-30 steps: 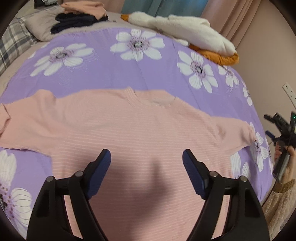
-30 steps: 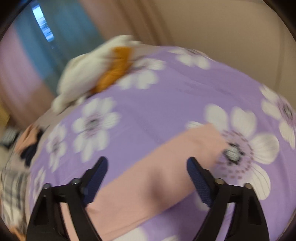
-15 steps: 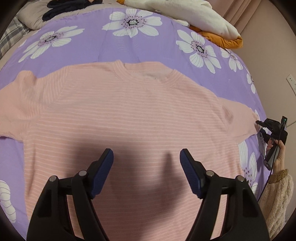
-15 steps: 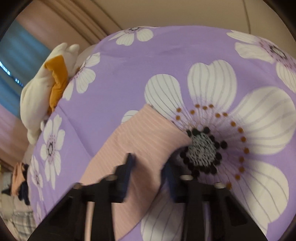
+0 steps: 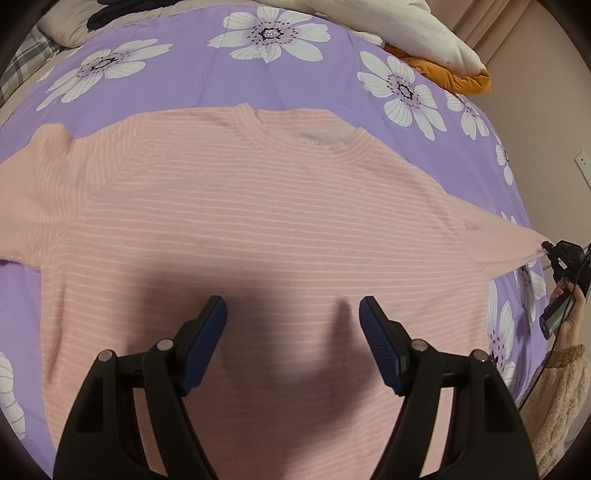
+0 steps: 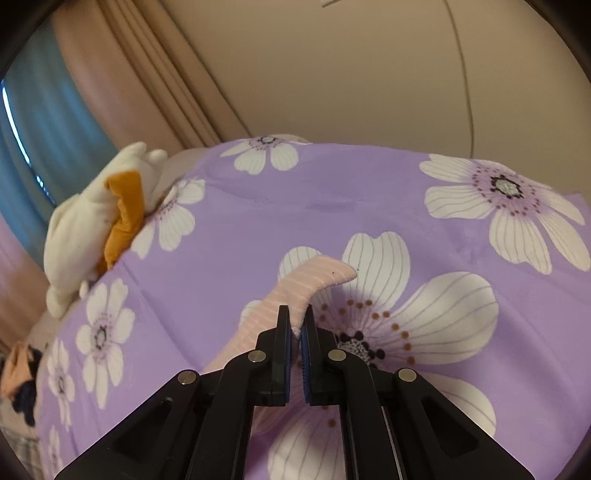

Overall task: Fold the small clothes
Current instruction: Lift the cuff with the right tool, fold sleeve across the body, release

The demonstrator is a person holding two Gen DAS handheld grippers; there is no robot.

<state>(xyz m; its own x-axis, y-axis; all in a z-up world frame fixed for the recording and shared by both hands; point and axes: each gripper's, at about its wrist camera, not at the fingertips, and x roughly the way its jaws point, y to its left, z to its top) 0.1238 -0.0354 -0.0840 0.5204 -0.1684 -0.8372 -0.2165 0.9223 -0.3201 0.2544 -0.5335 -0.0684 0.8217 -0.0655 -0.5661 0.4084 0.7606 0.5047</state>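
Note:
A pink striped sweater (image 5: pixel 258 206) lies flat, front up, on the purple flowered bed cover (image 5: pixel 184 92), neck at the far side. My left gripper (image 5: pixel 291 302) hovers open over its lower middle, nothing between the fingers. At the right edge of the left wrist view my right gripper (image 5: pixel 550 249) pinches the tip of the stretched right sleeve. In the right wrist view the right gripper (image 6: pixel 295 314) has its jaws closing tight, pads pressed on the sleeve cuff (image 6: pixel 314 277), which curls up above the cover (image 6: pixel 295 206).
White and orange clothes (image 5: pixel 424 26) are heaped at the far right corner of the bed, the same heap (image 6: pixel 92 221) at left in the right wrist view. Dark and peach garments (image 6: pixel 18 373) and a plaid pillow (image 5: pixel 26 62) lie at the head. A fluffy sleeve (image 5: pixel 557 387) and the wall are on the right.
My right gripper went from wide open over the sleeve end to shut on the cuff, which now stands raised. My left gripper sank closer over the sweater and stayed open.

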